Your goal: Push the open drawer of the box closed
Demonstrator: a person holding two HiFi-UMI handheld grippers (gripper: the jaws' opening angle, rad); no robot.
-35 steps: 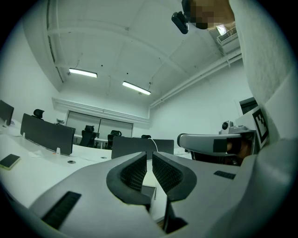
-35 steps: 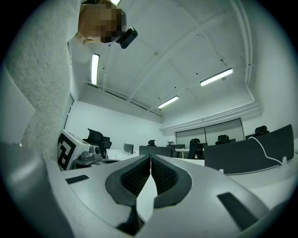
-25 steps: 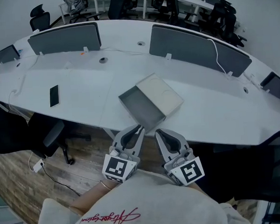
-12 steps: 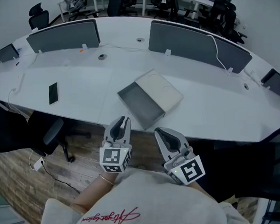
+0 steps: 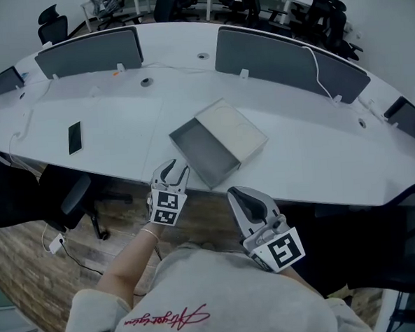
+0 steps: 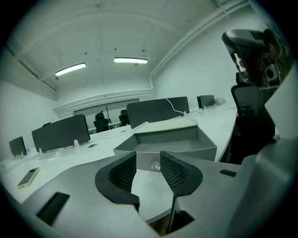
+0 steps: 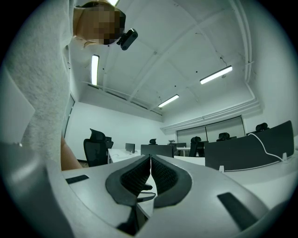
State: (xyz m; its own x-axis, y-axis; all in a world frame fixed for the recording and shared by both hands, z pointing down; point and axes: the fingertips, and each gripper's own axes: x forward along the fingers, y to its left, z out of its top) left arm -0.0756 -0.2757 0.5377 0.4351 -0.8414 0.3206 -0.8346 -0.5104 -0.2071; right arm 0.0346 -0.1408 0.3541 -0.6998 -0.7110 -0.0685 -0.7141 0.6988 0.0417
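Drawer (image 5: 205,155) stands pulled out of its box (image 5: 232,131), near the front edge of a curved white table (image 5: 121,125) in an office with grey dividers (image 5: 285,62). Its long axis runs from 1 to 7 o'clock, front toward 7. There the left gripper (image 5: 168,171) has just been opening its jaws, with nothing between them. The right gripper (image 5: 241,196) has its jaws together.

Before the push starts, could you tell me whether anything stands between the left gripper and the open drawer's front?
Nothing visible does: only bare table lies between the left gripper and the drawer front. Its jaws have just been opening, nothing between them.
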